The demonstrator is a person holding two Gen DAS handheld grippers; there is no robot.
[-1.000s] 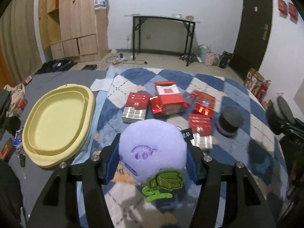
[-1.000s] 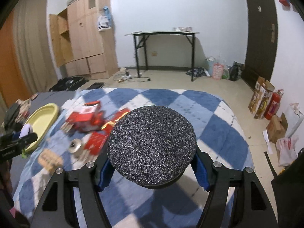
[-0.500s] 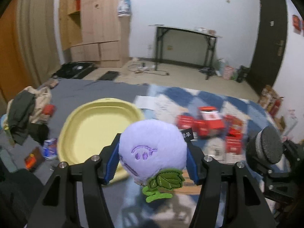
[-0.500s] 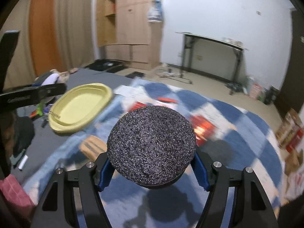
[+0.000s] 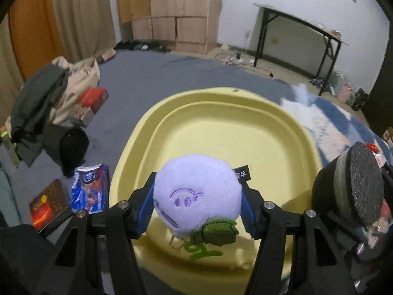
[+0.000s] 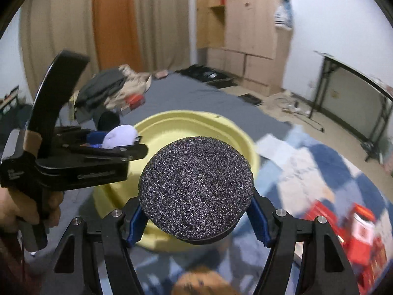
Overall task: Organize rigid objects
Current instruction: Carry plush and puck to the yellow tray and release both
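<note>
My left gripper is shut on a round purple plush with a stitched face and a green leaf, held above the near part of the yellow tray. My right gripper is shut on a black speckled round object with a flat top. In the left wrist view that black round object hangs at the tray's right edge. In the right wrist view the yellow tray lies behind the disc, and the left gripper with the purple plush sits over its left rim.
A pile of clothes, a red box, a black cup, a blue packet and a dark booklet lie left of the tray on grey bedding. Red boxes lie on the blue checked blanket. A person's hand holds the left gripper.
Both grippers swung left from over the red boxes to the yellow tray, keeping their loads. The tray now fills the middle of both views and the boxes have slid off to the right.
</note>
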